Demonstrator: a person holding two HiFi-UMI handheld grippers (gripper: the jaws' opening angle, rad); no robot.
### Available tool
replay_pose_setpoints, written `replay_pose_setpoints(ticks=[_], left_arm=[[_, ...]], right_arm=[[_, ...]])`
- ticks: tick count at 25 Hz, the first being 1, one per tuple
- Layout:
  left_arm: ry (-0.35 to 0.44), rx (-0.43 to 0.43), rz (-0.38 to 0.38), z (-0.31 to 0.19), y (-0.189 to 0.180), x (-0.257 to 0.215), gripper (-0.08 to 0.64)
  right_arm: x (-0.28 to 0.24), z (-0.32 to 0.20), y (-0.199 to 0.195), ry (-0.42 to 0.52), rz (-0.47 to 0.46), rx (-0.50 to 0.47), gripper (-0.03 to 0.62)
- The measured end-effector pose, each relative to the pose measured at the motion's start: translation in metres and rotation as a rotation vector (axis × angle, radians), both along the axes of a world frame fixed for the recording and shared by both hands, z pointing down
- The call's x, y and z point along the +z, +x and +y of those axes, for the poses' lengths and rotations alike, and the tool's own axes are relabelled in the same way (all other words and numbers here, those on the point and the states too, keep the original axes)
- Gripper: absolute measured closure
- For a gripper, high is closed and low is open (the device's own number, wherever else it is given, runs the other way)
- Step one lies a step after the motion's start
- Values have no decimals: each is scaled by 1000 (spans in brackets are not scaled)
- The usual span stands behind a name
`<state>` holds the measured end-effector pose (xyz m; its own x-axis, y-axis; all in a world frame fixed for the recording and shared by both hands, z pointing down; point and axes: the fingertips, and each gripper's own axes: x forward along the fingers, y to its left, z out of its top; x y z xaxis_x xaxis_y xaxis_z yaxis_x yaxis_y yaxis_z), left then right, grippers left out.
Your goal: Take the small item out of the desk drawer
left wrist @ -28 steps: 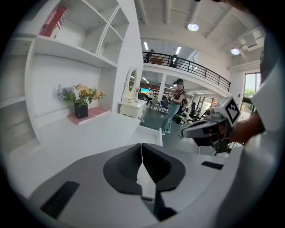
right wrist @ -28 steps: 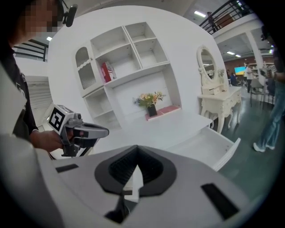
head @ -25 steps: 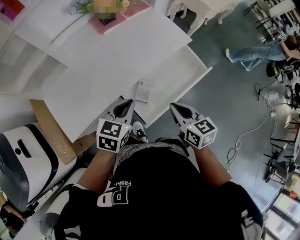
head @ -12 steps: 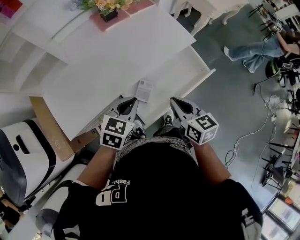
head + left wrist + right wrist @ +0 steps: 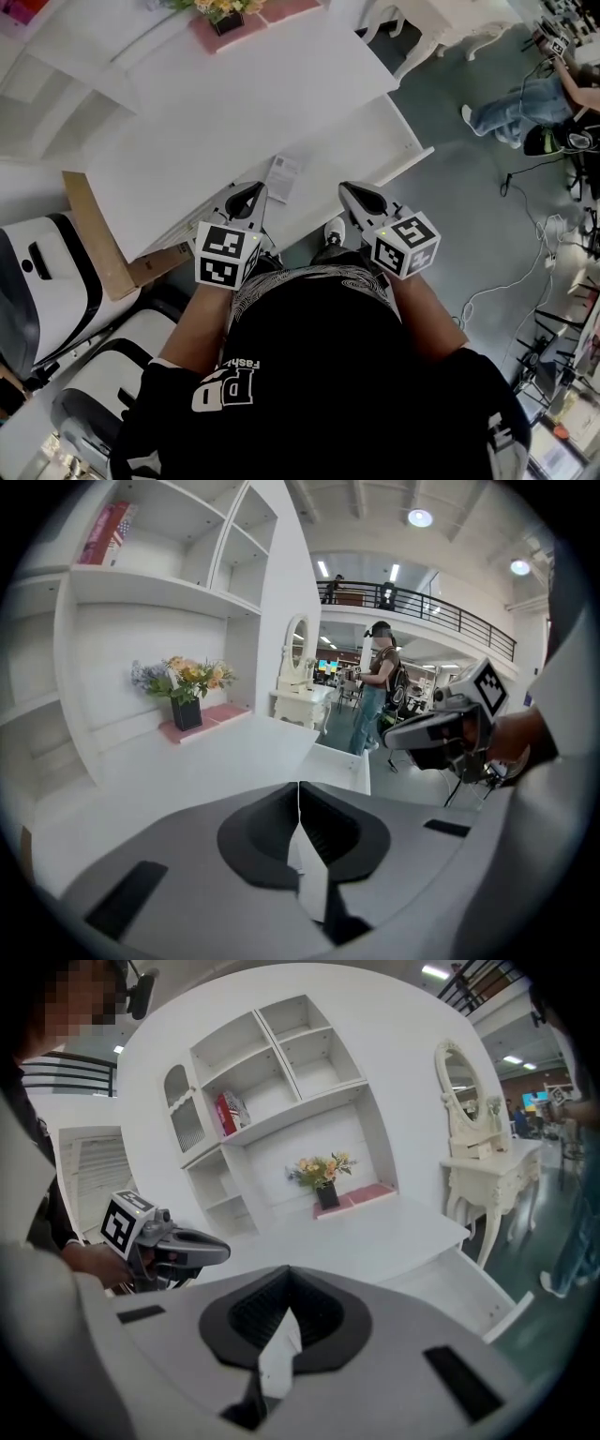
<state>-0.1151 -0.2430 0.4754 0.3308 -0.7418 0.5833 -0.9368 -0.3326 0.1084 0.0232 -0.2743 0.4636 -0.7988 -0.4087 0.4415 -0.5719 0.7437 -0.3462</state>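
My left hand-held gripper [image 5: 298, 791] has its jaws pressed together with nothing between them. My right hand-held gripper [image 5: 286, 1274] is closed and empty in the same way. Both hover side by side at the near edge of the open drawer [image 5: 412, 153], tilted down toward it. Only the head view shows me the small item [image 5: 284, 178], a flat printed packet lying at the drawer's left end, near the left tip. In each gripper view the grey gripper body hides it. Those views give me instead the shelf unit [image 5: 267, 1063] behind the desk [image 5: 234, 112], a flower pot [image 5: 186, 710] on a pink mat [image 5: 281, 11], and a person [image 5: 375, 705] standing past the drawer. Cardboard [image 5: 89, 234] sits at the desk's left end.
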Motion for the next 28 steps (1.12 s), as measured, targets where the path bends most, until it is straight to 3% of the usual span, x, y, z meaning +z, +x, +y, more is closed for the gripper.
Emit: replay_pose_setpoints(ticks=[17,24,28], left_arm=[[-84,-14,-134,-27,30,70,543],[-167,-19,-159,-42,28,122,543],[-217,-21,-166,-47,29,150,508]], right_arm=[[27,-20,38,-63,-7,-19,583],[49,-23,49,-98,13,-7,583],[58,-22,55,-122,13,5,584]])
